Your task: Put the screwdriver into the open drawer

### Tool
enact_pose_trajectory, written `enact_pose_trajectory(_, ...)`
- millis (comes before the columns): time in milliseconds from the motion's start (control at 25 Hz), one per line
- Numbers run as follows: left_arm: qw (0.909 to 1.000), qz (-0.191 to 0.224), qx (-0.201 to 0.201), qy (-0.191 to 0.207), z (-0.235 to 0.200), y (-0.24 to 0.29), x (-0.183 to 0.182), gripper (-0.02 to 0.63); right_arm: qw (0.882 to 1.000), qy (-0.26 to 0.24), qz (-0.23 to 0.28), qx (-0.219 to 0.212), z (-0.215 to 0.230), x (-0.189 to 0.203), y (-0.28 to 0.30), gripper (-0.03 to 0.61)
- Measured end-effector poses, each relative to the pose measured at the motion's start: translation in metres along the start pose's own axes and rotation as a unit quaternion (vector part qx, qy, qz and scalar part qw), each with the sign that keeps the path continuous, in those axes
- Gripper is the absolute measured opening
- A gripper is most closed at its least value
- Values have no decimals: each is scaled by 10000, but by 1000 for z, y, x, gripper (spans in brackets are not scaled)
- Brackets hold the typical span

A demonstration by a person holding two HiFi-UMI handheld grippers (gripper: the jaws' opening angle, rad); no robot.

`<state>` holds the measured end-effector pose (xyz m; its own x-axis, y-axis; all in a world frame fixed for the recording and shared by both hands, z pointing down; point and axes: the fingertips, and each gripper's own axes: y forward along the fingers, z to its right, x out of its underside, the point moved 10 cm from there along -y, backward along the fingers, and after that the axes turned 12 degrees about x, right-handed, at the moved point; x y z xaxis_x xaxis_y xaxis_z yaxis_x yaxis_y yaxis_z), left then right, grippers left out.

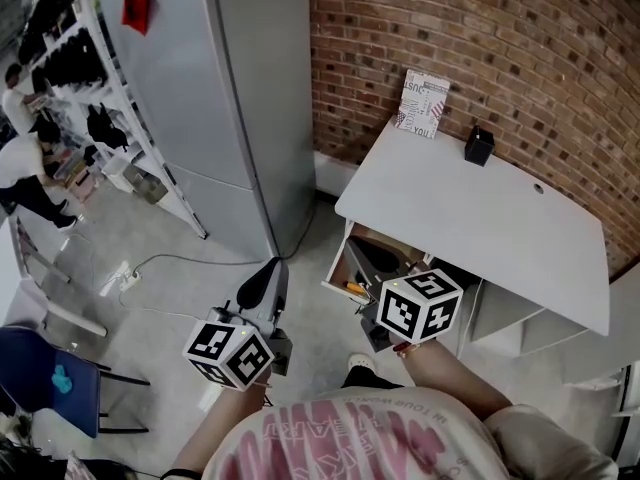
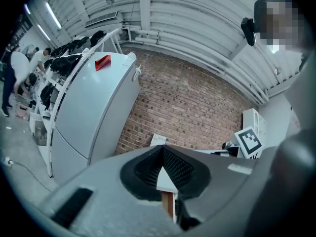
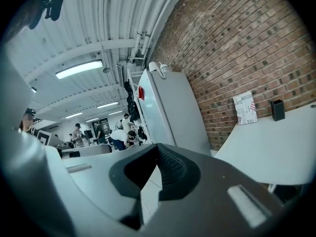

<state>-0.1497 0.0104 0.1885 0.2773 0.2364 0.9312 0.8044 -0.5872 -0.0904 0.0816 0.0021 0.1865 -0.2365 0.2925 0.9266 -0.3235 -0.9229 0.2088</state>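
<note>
The white table has its drawer pulled open beneath its near edge. An orange-handled tool, apparently the screwdriver, lies inside at the drawer's front left. My right gripper hovers just in front of the drawer, largely hidden under its marker cube. In the right gripper view the right gripper has its jaws shut with nothing between them. My left gripper is held out over the floor left of the drawer. The left gripper is likewise shut and empty.
A tall grey fridge stands left of the table against the brick wall. A printed card and a small black box stand at the table's far edge. A cable trails across the floor; a blue chair is at lower left.
</note>
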Motion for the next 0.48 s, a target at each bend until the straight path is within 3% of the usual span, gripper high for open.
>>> enact_pose_trajectory(480,9999,-112,40,-78,-6,-2,3,2,9999,-22,-153,57,1,10,1,11)
